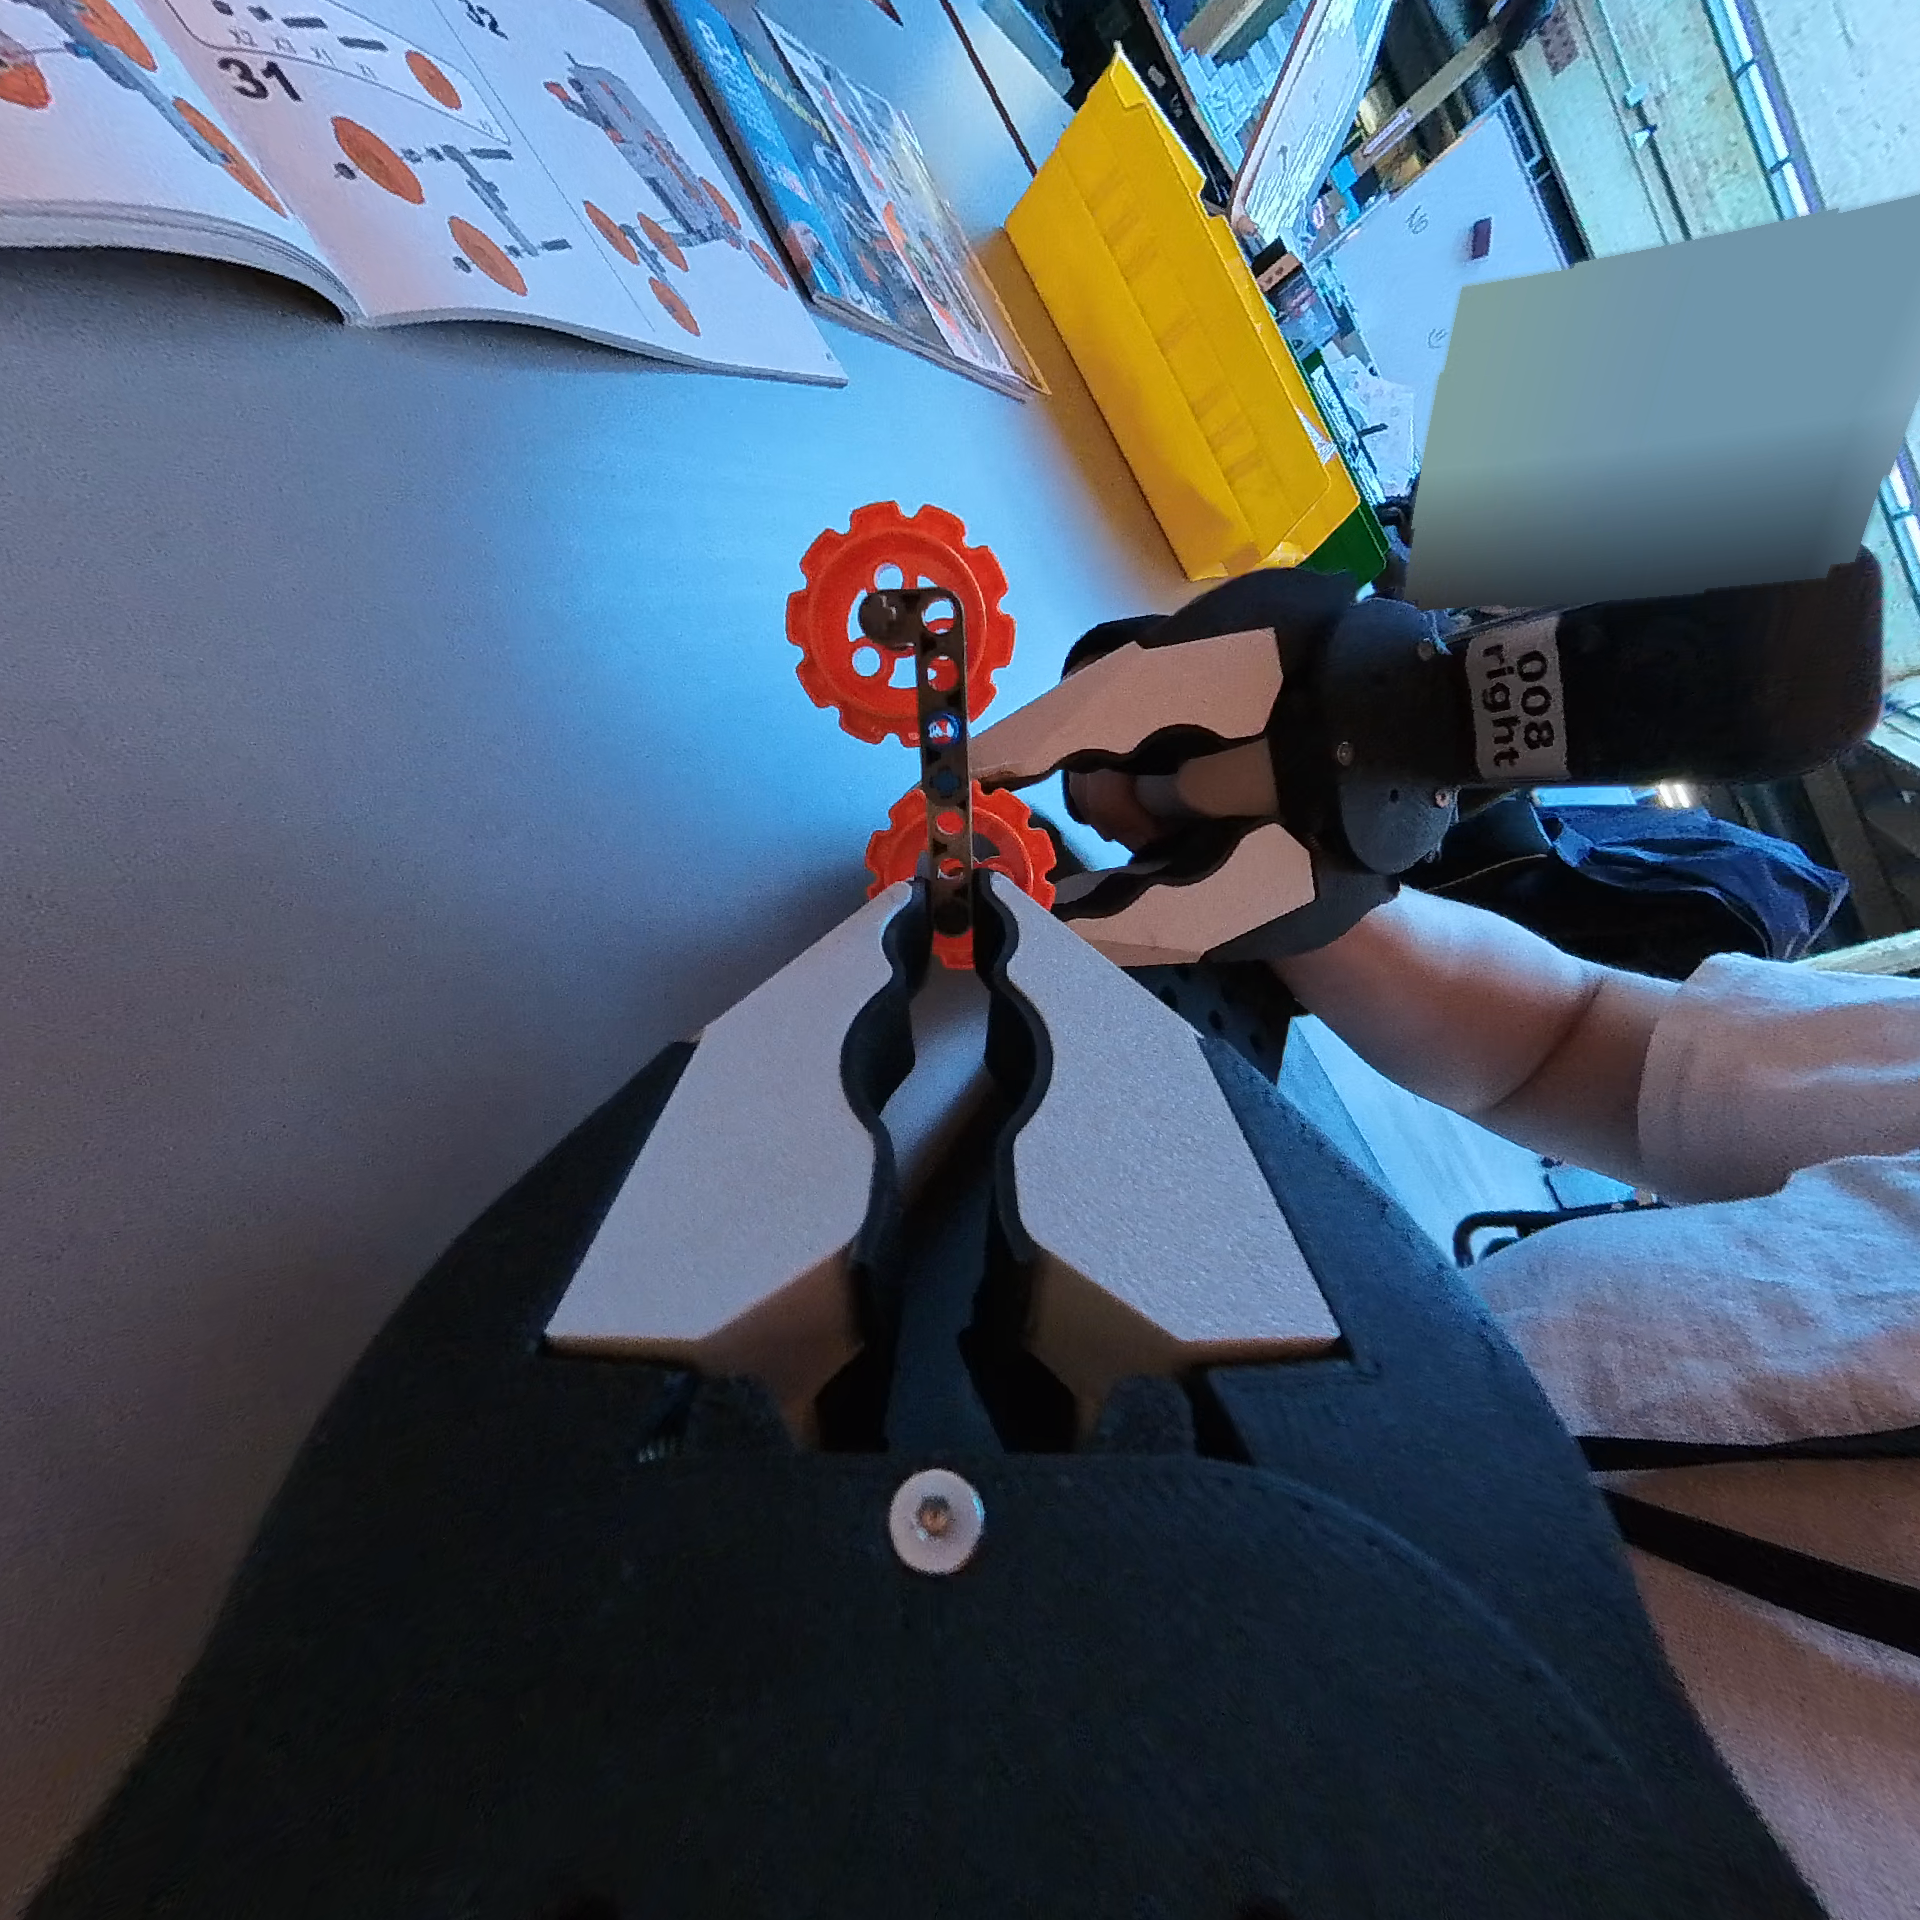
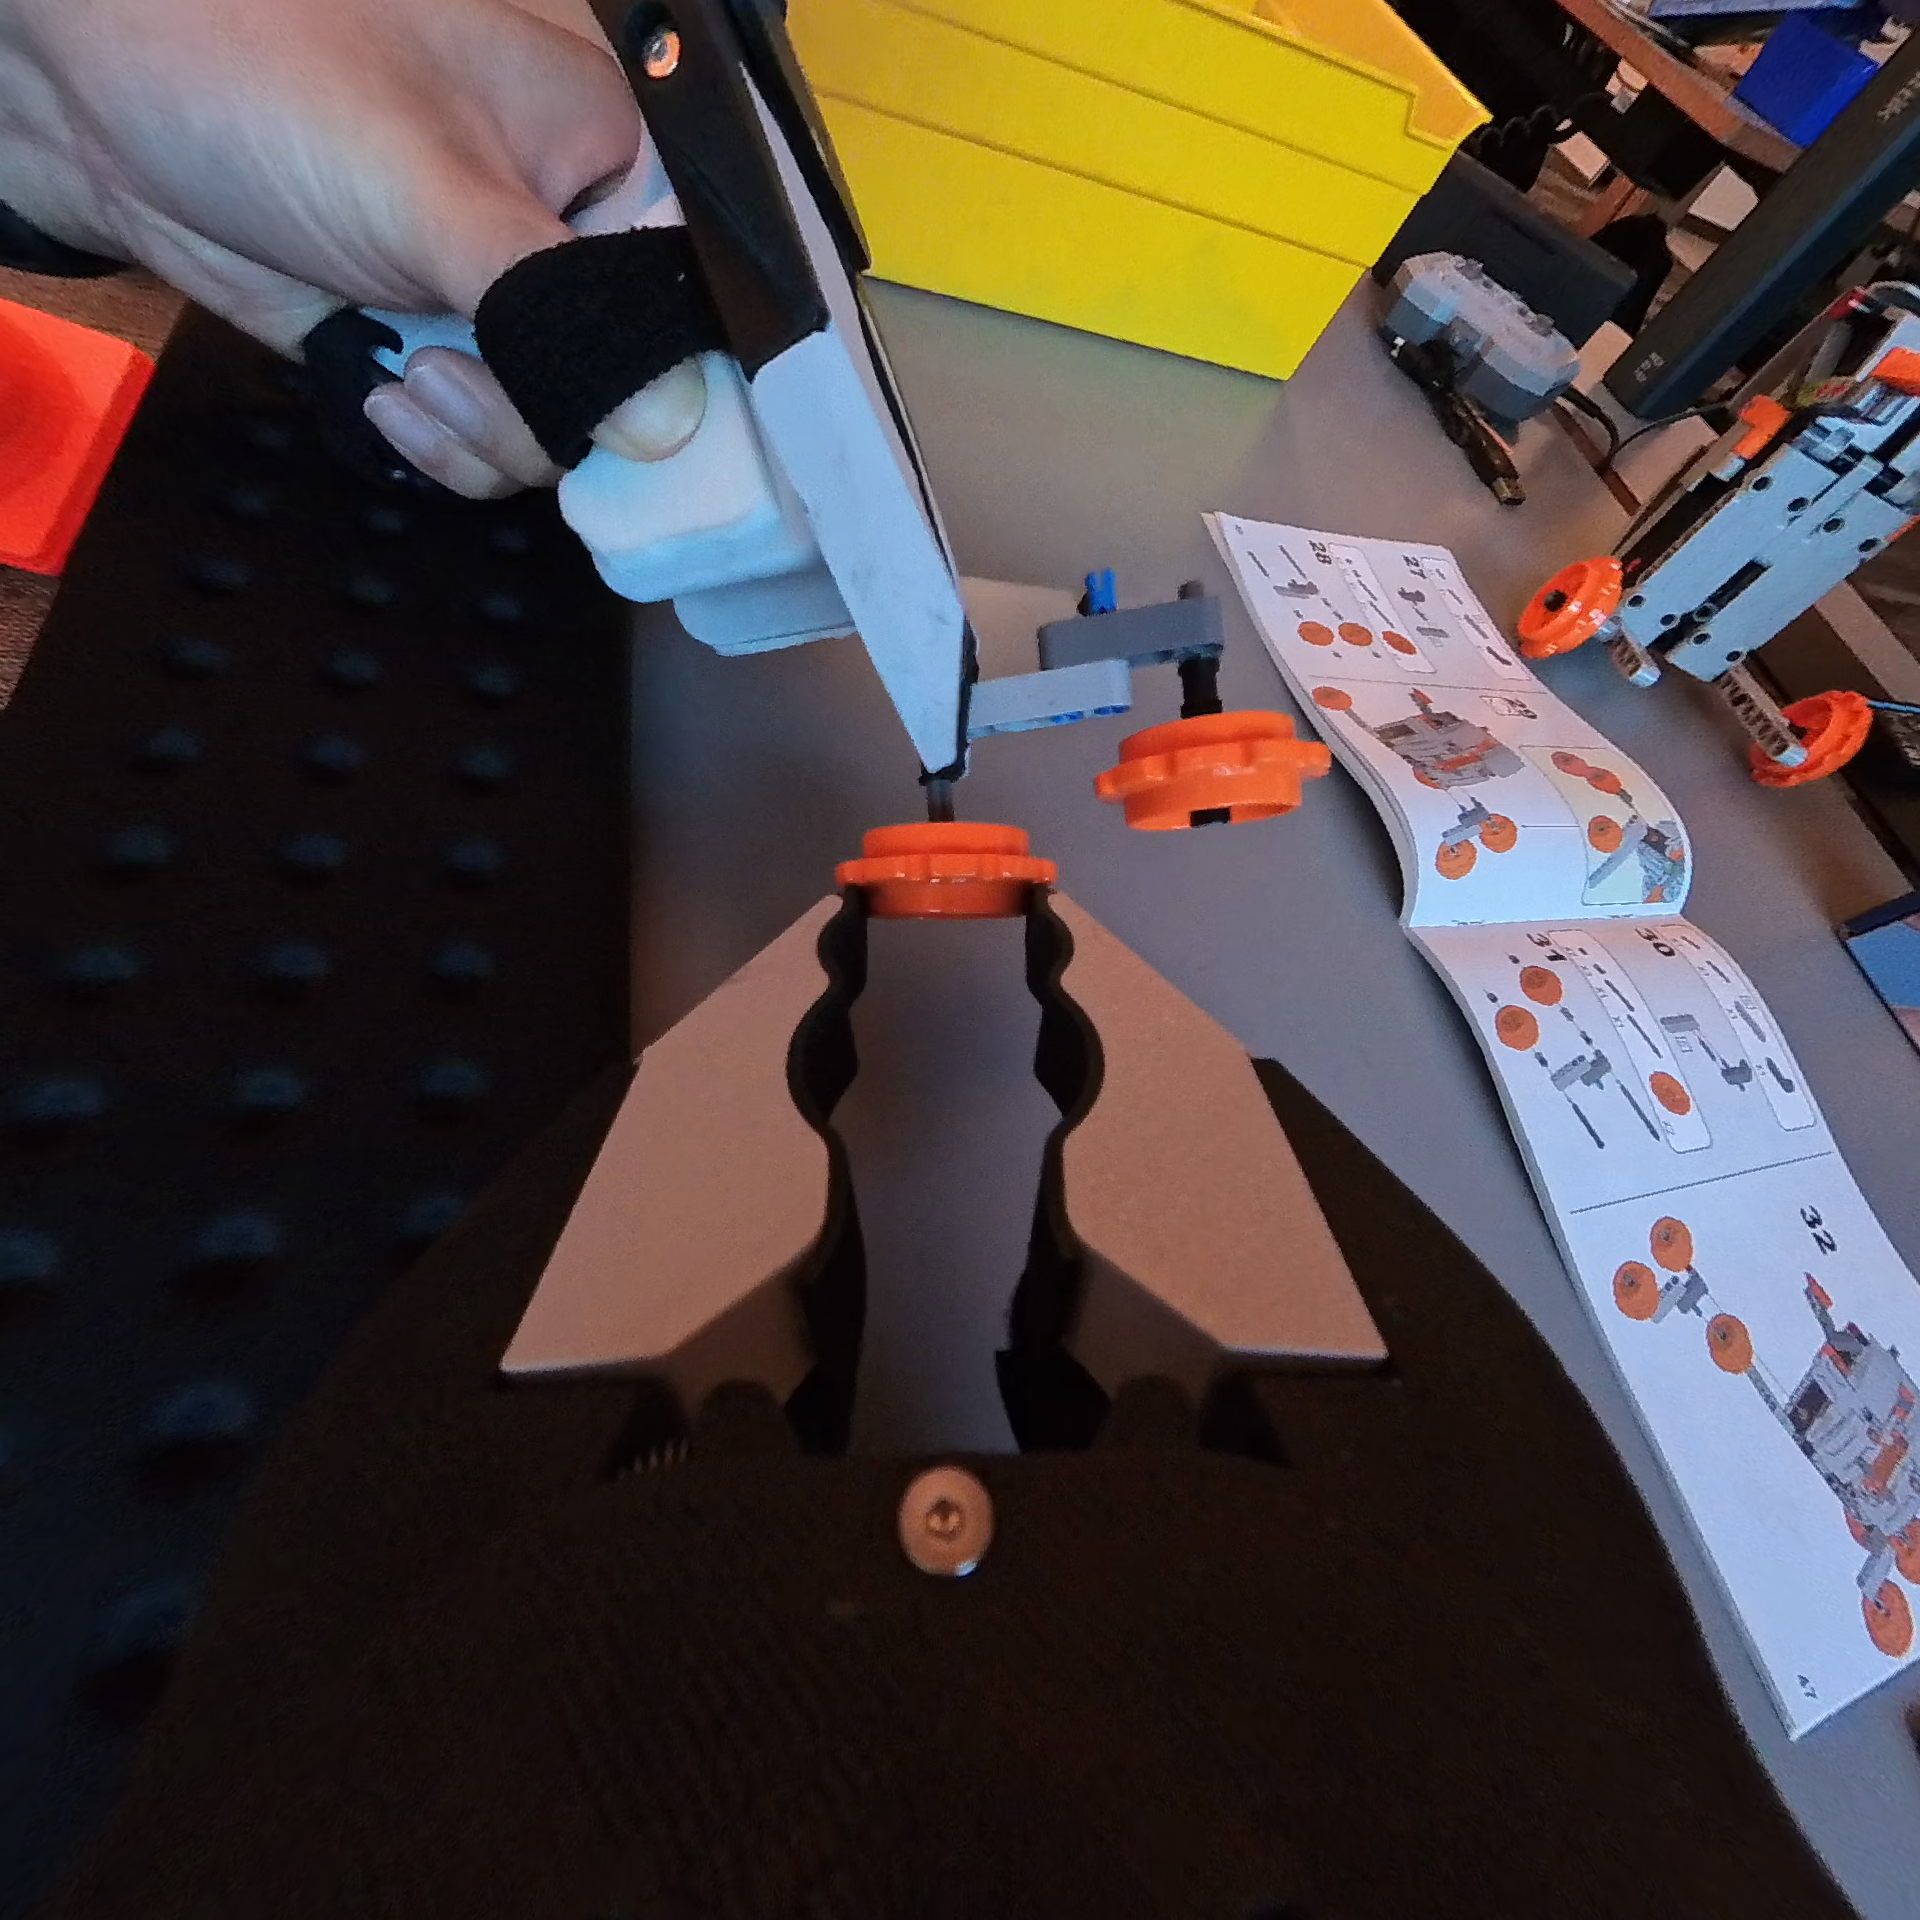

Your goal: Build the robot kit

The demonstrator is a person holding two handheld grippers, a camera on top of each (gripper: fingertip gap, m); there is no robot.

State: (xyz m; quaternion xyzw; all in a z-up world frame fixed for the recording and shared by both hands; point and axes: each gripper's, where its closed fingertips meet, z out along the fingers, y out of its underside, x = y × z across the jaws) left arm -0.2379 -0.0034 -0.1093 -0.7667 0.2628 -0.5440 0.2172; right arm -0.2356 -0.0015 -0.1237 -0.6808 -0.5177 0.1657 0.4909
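A small assembly of grey perforated beams (image 1: 943, 707) carries two orange toothed wheels. My left gripper (image 1: 954, 894) is shut on the beam's near end; in the right wrist view it (image 2: 940, 764) comes down from above onto the beam (image 2: 1049, 696). My right gripper (image 2: 945, 914) is shut on the nearer orange wheel (image 2: 945, 878), one fingertip at each side of its rim. In the left wrist view the right gripper (image 1: 1023, 831) reaches in from the right around that wheel (image 1: 1013, 852). The farther wheel (image 1: 831, 623) hangs free at the beam's other end (image 2: 1210, 774).
An open instruction booklet (image 2: 1621, 1039) lies on the grey table (image 1: 416, 727). A yellow bin (image 2: 1122, 187) stands behind. A grey built model with orange wheels (image 2: 1766, 540) and a grey motor block (image 2: 1475, 332) sit at the right. A black studded mat (image 2: 260, 831) lies left.
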